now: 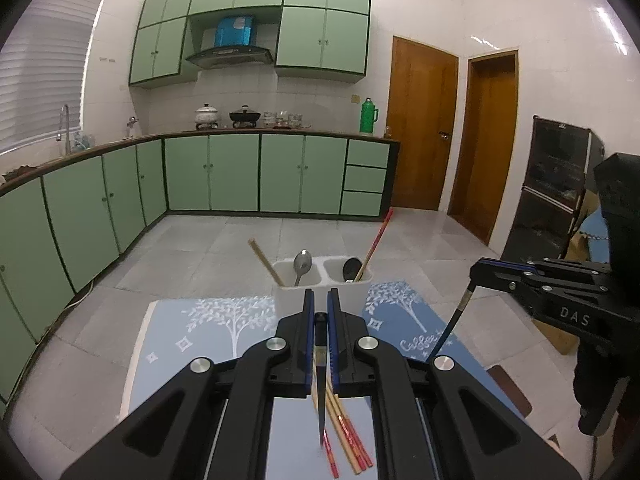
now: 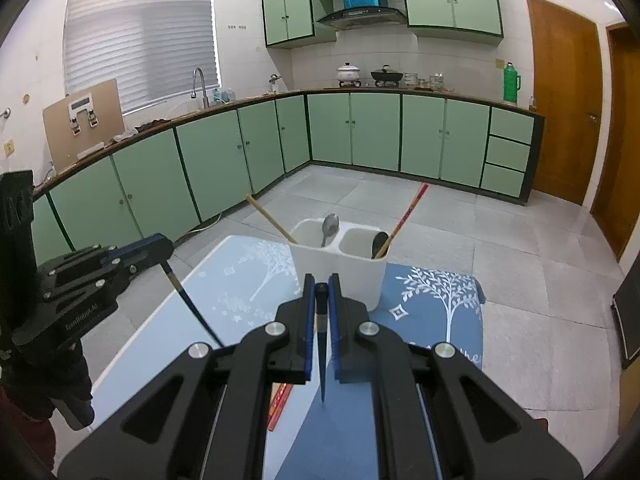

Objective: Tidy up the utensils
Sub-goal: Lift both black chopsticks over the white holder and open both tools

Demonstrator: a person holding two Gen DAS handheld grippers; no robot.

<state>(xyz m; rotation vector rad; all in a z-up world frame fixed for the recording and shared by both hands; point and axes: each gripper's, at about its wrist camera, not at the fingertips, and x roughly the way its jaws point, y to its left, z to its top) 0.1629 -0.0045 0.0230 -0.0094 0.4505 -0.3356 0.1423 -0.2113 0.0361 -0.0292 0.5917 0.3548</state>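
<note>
Red-tipped chopsticks (image 1: 344,432) fan out clearly only in left view.

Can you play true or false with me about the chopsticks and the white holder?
1. Each tool holds a dark blue chopstick: left tool, right tool. True.
2. The white holder has three compartments. False, two.
3. A silver spoon stands in the holder's left compartment. True.
4. No chopsticks are left on the table. False, red and tan chopsticks lie under the left tool.
5. The black spoon shares the right compartment with a red-tipped chopstick. True.
</note>
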